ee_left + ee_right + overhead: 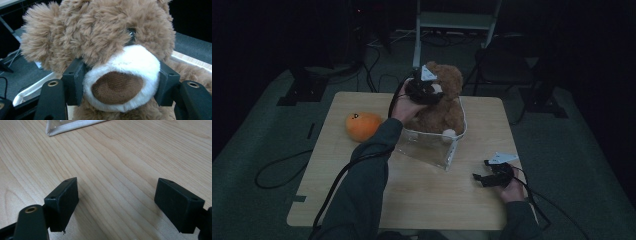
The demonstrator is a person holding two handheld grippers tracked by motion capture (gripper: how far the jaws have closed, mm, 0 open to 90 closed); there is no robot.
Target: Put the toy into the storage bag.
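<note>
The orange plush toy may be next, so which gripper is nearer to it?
Left. The left gripper is at the teddy bear, just beyond the orange plush toy; the right gripper rests across the table, near its front right.

orange plush toy (363, 126): table's (427, 200) left part | folding chair (455, 22): beyond the table
</note>
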